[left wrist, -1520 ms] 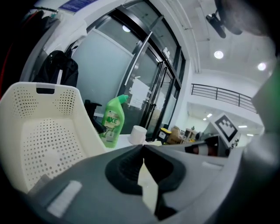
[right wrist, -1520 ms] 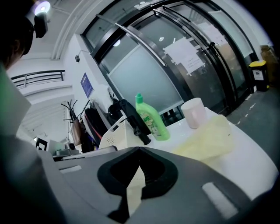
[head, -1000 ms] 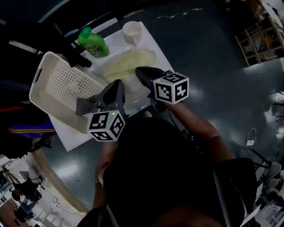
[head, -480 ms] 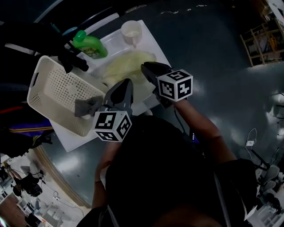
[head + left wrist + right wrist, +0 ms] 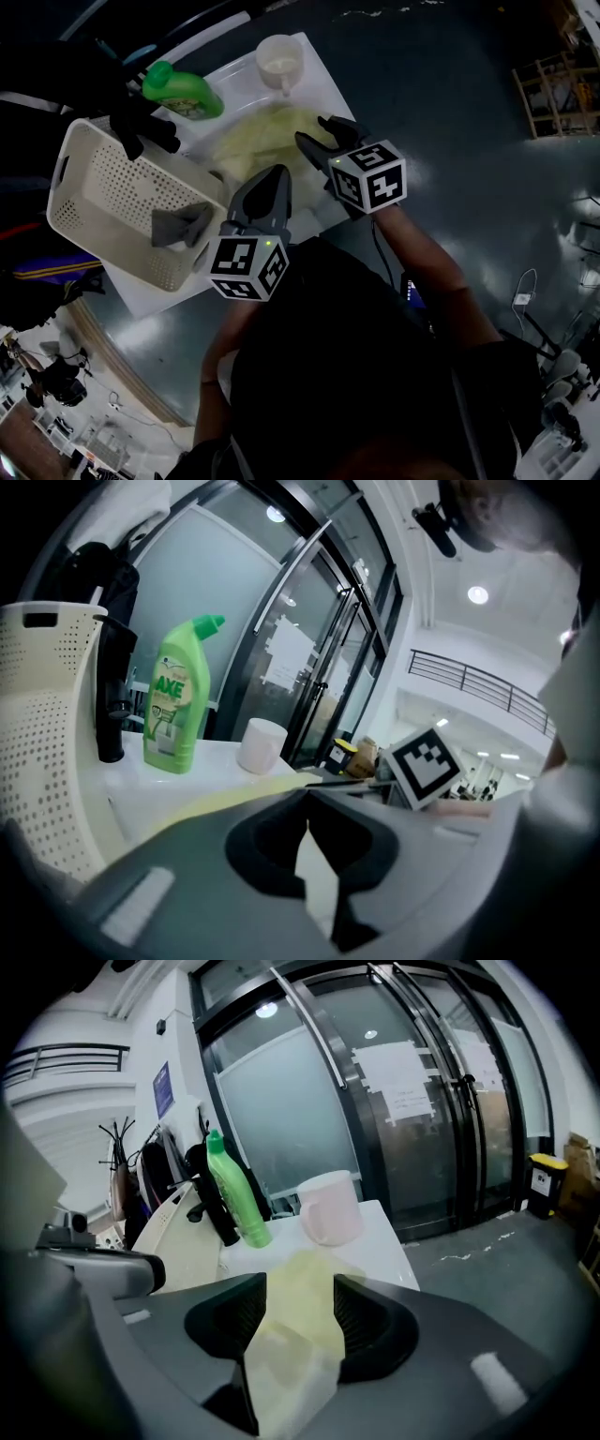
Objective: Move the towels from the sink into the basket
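Observation:
A pale yellow towel (image 5: 253, 141) lies spread in the white sink (image 5: 314, 89). The perforated white basket (image 5: 103, 202) stands at the sink's left and holds no towel that I can see. My right gripper (image 5: 319, 134) hangs over the towel's right end. Its jaws have just been opening and now stand open. In the right gripper view the towel (image 5: 291, 1363) shows in the gap of that gripper (image 5: 300, 1288), and the pads do not press it. My left gripper (image 5: 272, 173) is shut and empty at the sink's near edge, beside the basket. In its own view the left gripper (image 5: 307, 808) points over the towel (image 5: 225, 799).
A green cleaner bottle (image 5: 183, 91) and a black tap (image 5: 141, 127) stand behind the sink near the basket's far corner. A white cup (image 5: 279, 64) sits at the far right corner. Dark floor surrounds the unit.
Both grippers have moved forward and down toward the sink. The right gripper's jaws, shut a second ago, have spread apart over the yellow towel. The left jaws stayed shut.

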Demonstrator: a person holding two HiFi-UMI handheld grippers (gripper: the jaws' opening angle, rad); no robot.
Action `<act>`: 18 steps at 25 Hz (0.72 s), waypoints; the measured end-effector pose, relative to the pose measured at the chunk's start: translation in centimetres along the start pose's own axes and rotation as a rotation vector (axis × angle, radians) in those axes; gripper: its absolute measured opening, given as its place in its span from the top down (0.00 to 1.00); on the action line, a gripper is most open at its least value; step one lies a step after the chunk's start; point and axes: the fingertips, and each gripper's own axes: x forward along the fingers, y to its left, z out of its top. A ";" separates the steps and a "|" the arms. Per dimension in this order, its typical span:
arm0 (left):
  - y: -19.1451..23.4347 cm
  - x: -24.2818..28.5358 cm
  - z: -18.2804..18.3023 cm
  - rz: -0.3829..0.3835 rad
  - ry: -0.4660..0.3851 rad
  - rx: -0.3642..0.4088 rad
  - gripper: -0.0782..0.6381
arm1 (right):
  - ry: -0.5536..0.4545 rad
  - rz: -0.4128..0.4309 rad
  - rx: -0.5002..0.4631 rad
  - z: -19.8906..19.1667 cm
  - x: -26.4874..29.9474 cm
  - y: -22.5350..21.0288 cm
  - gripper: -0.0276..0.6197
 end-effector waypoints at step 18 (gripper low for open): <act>1.1 1.3 -1.9 -0.018 0.035 -0.053 0.88 | 0.205 -0.165 -0.240 -2.3 2.9 -3.0 0.70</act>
